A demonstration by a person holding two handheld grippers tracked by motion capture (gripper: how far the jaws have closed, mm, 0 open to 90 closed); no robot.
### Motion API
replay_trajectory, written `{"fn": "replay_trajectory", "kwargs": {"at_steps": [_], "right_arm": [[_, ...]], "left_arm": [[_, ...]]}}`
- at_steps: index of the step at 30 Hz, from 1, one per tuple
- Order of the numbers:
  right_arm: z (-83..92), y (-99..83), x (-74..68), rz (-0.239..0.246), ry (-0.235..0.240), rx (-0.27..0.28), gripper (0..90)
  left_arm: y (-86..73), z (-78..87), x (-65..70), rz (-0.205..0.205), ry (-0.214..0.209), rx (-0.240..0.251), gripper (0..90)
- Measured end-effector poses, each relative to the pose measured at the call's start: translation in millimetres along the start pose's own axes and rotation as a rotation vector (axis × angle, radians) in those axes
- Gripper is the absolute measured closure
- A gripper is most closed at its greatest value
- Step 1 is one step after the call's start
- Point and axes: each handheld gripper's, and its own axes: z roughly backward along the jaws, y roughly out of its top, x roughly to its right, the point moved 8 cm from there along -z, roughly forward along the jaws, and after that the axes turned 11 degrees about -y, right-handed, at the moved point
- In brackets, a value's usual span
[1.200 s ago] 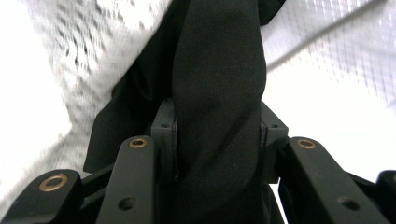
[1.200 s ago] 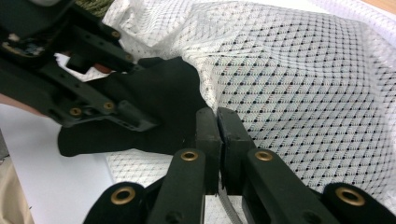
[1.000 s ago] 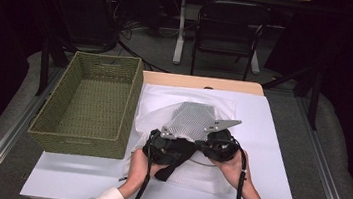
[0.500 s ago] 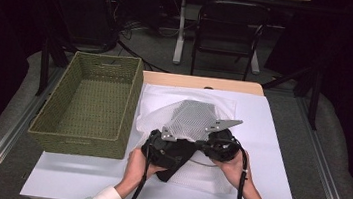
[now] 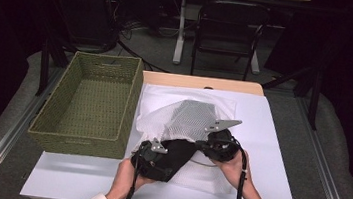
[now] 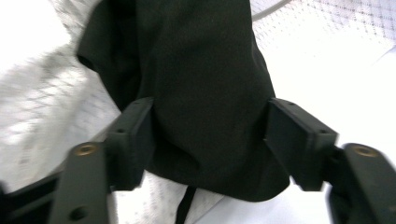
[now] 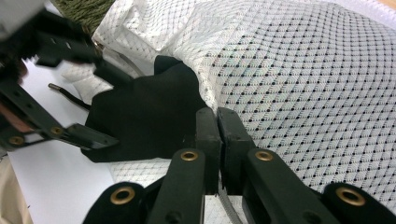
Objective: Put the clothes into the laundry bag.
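- Since a second ago the left gripper has slid toward the near-left of the sheet, and the black cloth trails further out of the mesh bag than it did.
- Black cloth: lies on the white sheet at the bag's near edge, its far part under the mesh, its near part out in the open.
- Left gripper: jaws spread either side of the cloth, the bunched fabric between them. They have just been closing a little after a wider opening; the pads stand at the fabric's flanks with no firm squeeze to be seen — a re-grip, by my reading.
- Right gripper: jaws pressed together on the mesh edge beside the bag's mouth, pinning the bag while the other hand works.
- Meaning: the cloth looks partly drawn; another bite and pull should free more of it.
- Edges: the basket sits just left of the bag, its near corner close to the left hand — a straight-left pull could brush it.
- Open room: bare sheet toward the person and to the right of the right hand; the sheet's front edge is near the wrists.
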Motion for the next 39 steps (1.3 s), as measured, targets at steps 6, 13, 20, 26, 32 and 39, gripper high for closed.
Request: {"fn": "replay_trajectory", "kwargs": {"at_steps": [6, 13, 20, 26, 32, 39], "right_arm": [[-0.7, 0.0, 0.0, 0.002, 0.003, 0.002, 88.0], [0.3, 2.0, -0.9, 0.004, 0.0, 0.007, 88.0], [2.3, 3.6, -2.9, 0.001, 0.008, 0.014, 88.0], [2.7, 3.6, -3.1, -0.003, 0.015, 0.014, 88.0], [2.3, 4.0, -4.6, 0.002, 0.021, 0.017, 88.1], [1.0, 2.1, -4.4, -0.002, 0.024, 0.006, 88.0]], "left_arm": [[3.9, -5.0, -8.1, 0.044, -0.032, 0.063, 70.9], [17.3, -13.1, -8.3, 0.037, -0.027, 0.078, 76.2], [35.5, -21.8, -9.9, 0.026, -0.011, 0.101, 76.2], [47.1, -28.7, -14.2, 0.035, 0.016, 0.134, 76.0], [56.1, -32.6, -24.2, 0.058, 0.055, 0.169, 75.4], [52.1, -31.8, -26.5, 0.054, 0.035, 0.144, 68.0]]}}
